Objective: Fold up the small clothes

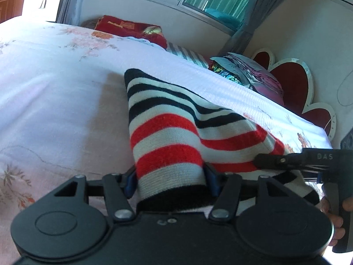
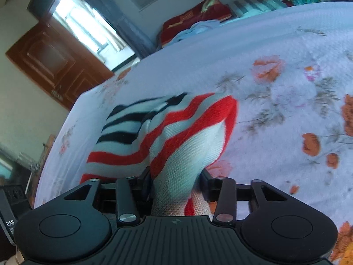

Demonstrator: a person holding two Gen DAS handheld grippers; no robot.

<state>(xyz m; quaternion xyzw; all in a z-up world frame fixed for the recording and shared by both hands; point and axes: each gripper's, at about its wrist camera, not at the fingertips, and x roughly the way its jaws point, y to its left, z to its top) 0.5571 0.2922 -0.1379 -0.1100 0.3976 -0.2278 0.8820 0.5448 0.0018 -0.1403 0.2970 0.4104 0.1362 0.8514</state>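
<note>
Striped knitted garment (image 1: 167, 132), red, white and navy, lying centre frame on the floral bedsheet (image 1: 55, 92) in the left wrist view, far end resting on the bed, near end bunched into both tools. Left gripper (image 1: 171, 181) at lower centre, blue pads either side of a thick roll of the knit, jaws at a middling width and apparently pressing the cloth. Right gripper (image 2: 176, 183) at lower centre of its own view, likewise half wide, a wad of red-and-white fabric filling the gap; same tool entering from the right edge in the left view, with part of a hand (image 1: 335, 220) on its handle.

Risk from here: bulky, springy knit slipping out of a loose hold, or one side dragging ahead of the other and skewing the fold; loose sheet possibly rucking under the garment.

Hidden: garment's near hem behind the gripper bodies, its full outline and type, pad contact on the right tool blurred, probably touching. Red pillow (image 1: 130, 28) at upper centre.
</note>
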